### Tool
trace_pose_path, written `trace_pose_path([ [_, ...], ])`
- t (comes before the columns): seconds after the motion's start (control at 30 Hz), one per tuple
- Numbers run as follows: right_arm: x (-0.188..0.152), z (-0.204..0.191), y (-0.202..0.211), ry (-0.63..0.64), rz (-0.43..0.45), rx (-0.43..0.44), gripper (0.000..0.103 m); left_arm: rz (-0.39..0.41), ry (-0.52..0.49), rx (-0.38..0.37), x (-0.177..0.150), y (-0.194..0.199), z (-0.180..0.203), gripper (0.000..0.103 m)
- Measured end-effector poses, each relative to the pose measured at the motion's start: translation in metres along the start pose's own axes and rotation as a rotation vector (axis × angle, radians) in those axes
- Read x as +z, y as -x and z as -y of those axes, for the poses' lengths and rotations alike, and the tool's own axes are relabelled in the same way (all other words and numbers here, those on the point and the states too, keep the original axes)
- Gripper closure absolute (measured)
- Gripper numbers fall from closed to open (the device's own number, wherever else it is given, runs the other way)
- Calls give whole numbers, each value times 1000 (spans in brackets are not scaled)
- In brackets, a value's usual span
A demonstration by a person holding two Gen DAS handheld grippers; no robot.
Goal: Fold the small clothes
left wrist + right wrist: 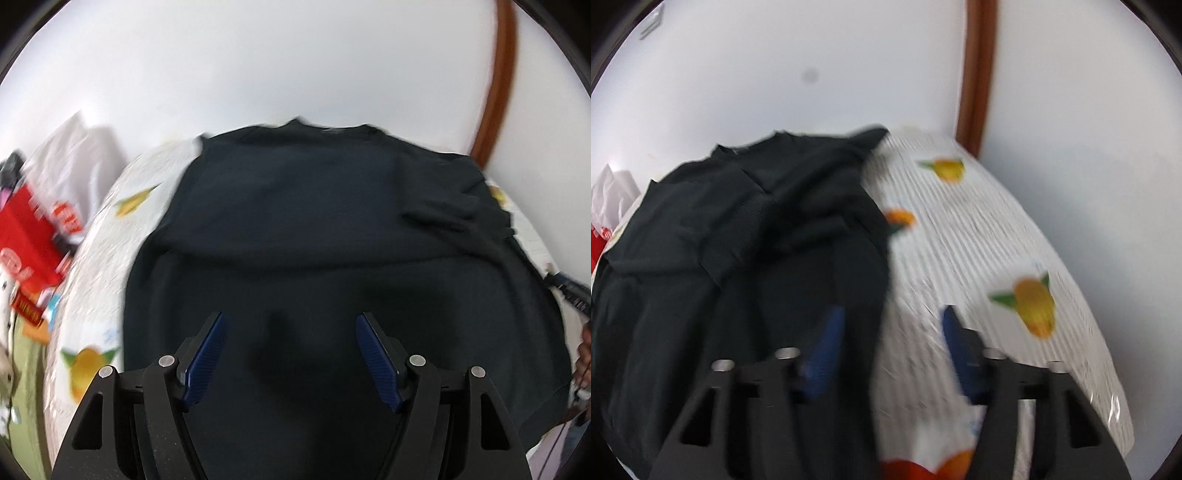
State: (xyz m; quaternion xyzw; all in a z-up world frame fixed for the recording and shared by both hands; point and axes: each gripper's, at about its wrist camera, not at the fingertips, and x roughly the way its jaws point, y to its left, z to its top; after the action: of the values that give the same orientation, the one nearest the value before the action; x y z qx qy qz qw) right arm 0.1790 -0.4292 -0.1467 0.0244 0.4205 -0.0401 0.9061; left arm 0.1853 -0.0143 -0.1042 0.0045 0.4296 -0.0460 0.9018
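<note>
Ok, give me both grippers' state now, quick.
Left gripper: open, empty, above the black shirt.
Right gripper: open, empty, at the shirt's edge.

Motion-blurred red packaging (26, 236), lettering unreadable, cut off at left edge

We see our right tongs (890, 325) wide open over the edge of the dark shirt (738, 258) on the fruit-print desk (997, 240)

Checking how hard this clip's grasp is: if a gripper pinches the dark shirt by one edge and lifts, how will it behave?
The shirt will probably hang limp: its sleeve area is already creased and bunched. It should drag rather than slide off the tablecloth, since it lies flat across it. Both the left gripper and right gripper are open, so nothing pins it.
</note>
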Motion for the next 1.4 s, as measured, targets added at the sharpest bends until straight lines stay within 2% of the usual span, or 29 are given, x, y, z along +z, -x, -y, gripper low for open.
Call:
trace_pose_path([
  [0.1,-13,22,-5,-17,-21,14,60,0,-58,-44,14,-6,41,33],
  [0.23,-24,45,-4,-38,-2,-8,60,-7,-122,-98,25,-19,97,33],
  [0.47,-33,65,-12,-72,-3,50,60,-24,-212,-169,43,-50,183,33],
  [0.63,-33,67,-12,-76,-11,92,59,-41,-238,-165,53,-72,222,33],
  [0.77,-32,64,-15,-75,-19,91,59,-48,-267,-107,59,-97,245,33],
  [0.83,-31,65,-17,-78,-21,95,59,-40,-270,-79,62,-102,246,33],
  [0.9,-31,65,-18,-80,-22,98,59,-17,-277,-48,65,-104,247,50],
  [0.93,-31,65,-18,-78,-22,95,59,-14,-269,-41,67,-103,245,63],
  [1.0,-31,64,-19,-74,-23,91,58,-24,-234,-88,72,-100,236,76],
  [1.03,-31,64,-19,-73,-24,91,58,-24,-218,-100,75,-96,230,87],
  [1.07,-31,63,-19,-72,-25,91,58,-20,-209,-109,77,-95,226,91],
  [1.23,-30,61,-19,-63,-26,83,57,34,-101,-144,93,-68,172,93],
  [1.4,-30,60,-18,-64,-22,83,57,103,-4,-101,109,-38,90,93],
])
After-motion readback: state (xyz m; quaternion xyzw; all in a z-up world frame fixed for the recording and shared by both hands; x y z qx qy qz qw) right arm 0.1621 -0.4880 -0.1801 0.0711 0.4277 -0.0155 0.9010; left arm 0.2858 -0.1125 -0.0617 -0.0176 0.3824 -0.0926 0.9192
